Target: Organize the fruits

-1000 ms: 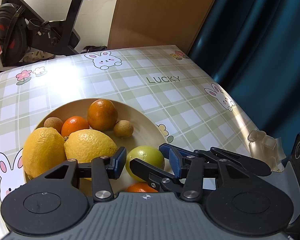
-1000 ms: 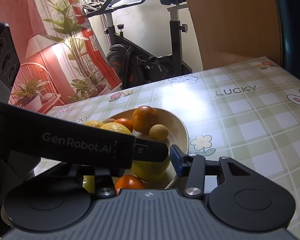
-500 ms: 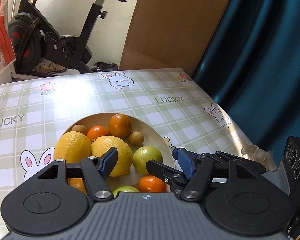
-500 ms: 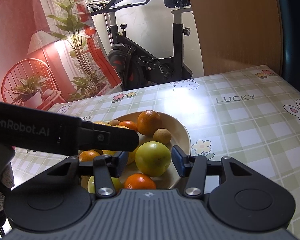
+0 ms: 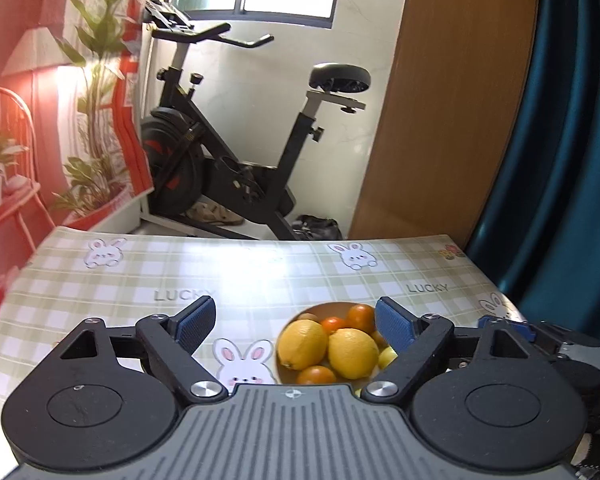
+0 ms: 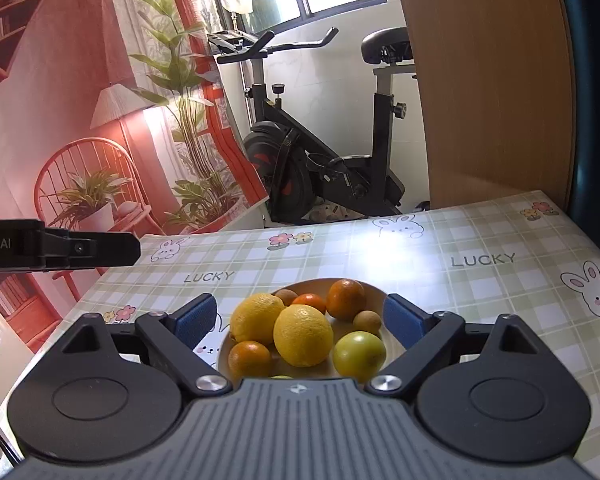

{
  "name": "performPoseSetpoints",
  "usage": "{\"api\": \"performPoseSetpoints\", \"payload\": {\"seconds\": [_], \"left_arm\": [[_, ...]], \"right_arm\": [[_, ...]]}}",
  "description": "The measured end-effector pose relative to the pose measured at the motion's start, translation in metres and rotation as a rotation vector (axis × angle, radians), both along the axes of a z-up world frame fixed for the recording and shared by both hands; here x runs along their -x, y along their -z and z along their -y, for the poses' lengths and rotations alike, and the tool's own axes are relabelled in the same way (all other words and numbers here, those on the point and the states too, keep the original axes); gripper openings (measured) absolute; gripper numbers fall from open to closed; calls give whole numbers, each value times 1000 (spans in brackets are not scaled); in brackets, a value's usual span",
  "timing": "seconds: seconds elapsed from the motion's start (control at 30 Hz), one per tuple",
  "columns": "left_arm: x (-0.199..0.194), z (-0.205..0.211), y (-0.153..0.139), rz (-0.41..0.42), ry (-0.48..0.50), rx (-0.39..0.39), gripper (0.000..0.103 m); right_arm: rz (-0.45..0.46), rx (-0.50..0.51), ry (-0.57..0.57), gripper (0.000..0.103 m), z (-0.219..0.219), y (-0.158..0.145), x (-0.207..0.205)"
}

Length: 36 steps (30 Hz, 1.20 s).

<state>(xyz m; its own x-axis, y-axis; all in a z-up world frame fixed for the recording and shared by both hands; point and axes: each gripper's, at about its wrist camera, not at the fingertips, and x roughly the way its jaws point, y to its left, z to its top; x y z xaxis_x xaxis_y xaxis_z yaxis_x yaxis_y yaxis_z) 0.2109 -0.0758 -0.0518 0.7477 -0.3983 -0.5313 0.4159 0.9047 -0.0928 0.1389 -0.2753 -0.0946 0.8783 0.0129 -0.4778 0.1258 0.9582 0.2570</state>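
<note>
Right wrist view | both tongs, right tongs (image 6: 300,318) and left tongs (image 5: 296,324), gaping empty | lemon (image 6: 303,335) in bowl (image 6: 374,292) lower centre looking firm, waxy, roll-prone; pinching across its middle seems safest

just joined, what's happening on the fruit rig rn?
A person holds two handheld grippers over a checked tablecloth. Both the left gripper and the right gripper are open and empty, raised above the table. All the visible fruit sits in one bowl: two lemons, several oranges, a green fruit and small brown ones. Nothing is gripped.
</note>
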Motion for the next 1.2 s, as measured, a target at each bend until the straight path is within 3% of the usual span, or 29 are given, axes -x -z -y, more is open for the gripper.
{"api": "performPoseSetpoints", "payload": {"seconds": [0.1, 0.37, 0.53, 0.67, 1.2], "left_arm": [[12, -16, -17, 33, -59, 0, 93], [44, -25, -49, 154, -151, -95, 97], [65, -36, -59, 162, -136, -39, 97], [79, -38, -63, 180, -152, -42, 97], [96, -39, -70, 206, -195, -8, 98]], "right_arm": [[17, 14, 0, 103, -13, -17, 5], [22, 98, 37, 103, -42, -50, 20], [61, 123, 27, 103, -58, -70, 35], [85, 148, 24, 103, -68, -82, 45], [99, 133, 10, 103, -74, -88, 58]]}}
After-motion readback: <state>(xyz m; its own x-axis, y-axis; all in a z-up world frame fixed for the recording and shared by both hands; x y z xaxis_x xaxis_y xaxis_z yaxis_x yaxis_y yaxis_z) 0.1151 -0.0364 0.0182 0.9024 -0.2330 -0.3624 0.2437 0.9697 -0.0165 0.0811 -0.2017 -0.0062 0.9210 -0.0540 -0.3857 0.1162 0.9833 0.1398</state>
